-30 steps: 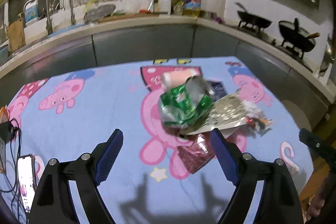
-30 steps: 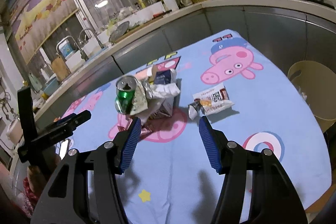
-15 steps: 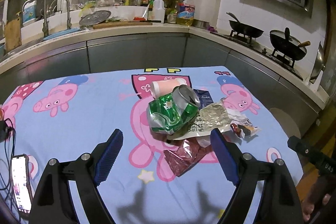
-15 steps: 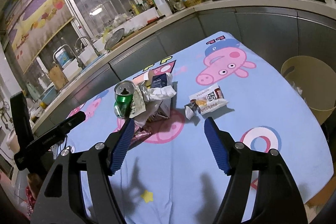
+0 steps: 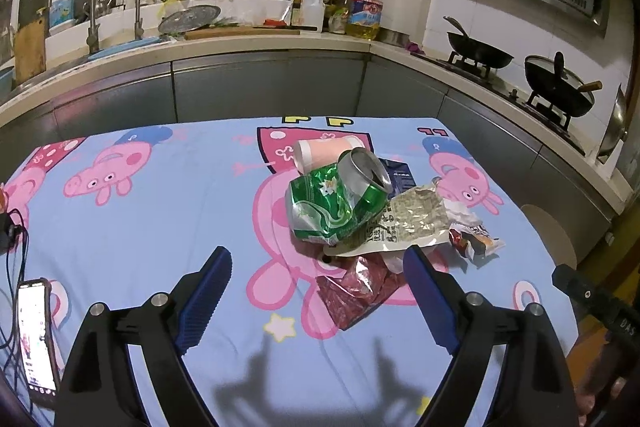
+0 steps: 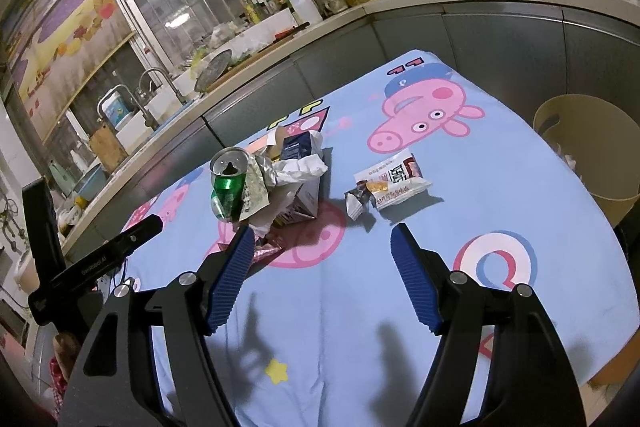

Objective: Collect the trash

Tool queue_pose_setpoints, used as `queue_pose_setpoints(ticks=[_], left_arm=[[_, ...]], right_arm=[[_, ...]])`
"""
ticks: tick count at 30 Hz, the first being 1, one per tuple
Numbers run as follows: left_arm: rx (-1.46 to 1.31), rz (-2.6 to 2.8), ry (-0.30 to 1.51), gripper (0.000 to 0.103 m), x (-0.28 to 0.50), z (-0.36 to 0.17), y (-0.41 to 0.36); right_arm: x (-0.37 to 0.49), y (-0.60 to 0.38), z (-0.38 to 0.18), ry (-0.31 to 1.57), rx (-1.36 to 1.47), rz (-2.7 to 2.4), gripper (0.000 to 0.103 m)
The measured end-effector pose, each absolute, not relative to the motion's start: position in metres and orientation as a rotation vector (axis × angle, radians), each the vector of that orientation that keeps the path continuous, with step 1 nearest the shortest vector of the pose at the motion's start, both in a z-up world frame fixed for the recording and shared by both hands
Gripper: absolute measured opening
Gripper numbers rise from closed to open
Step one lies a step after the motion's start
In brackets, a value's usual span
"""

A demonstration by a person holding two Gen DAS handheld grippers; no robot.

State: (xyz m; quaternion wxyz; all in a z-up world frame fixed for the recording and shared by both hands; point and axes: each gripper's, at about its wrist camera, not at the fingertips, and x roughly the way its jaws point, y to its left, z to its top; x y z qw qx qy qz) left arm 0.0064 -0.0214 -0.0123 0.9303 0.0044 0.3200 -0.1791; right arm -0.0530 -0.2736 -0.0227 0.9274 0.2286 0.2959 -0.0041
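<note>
A kitchen table covered with a pale blue cartoon-pig tablecloth (image 5: pixel 160 227) holds a small heap of rubbish near its middle. Compared with a second ago, the left wrist view has steadied and sharpened and the heap sits a little farther off, while the right gripper (image 6: pixel 324 271) has spread its blue ribbed fingers noticeably wider. Nothing lies between them. The left gripper (image 5: pixel 316 295) is also spread wide and empty, its fingers framing the near edge of the heap from above. This suggests both hands are poised to start picking, with no piece of trash lifted yet.

The heap: a crushed green aluminium drink can (image 5: pixel 340 199) lies tilted on top, its open silver lid facing up. Behind it rests a pale pink paper cup (image 5: pixel 328 153) on its side. A crumpled silver foil wrapper (image 5: pixel 408 223) spreads to the can's right, and a dark red shiny plastic wrapper (image 5: pixel 356 291) lies nearest the left gripper. A white and orange snack packet (image 6: pixel 392 183) sits apart, to the heap's right. A beige round plastic bin (image 6: pixel 592 151) stands beyond the table's right edge.
</note>
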Motion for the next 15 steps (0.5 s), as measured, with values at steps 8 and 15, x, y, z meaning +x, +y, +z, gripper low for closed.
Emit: queue_pose_setpoints(ticks=[8, 15], left_arm=[[0.006, -0.373, 0.679, 0.087, 0.009, -0.019, -0.022], [0.009, -0.372, 0.699, 0.087, 0.009, -0.025, -0.021]], right_arm=[[-0.051, -0.274, -0.027, 0.619, 0.473, -0.009, 0.070], [-0.051, -0.274, -0.028, 0.621, 0.473, -0.006, 0.070]])
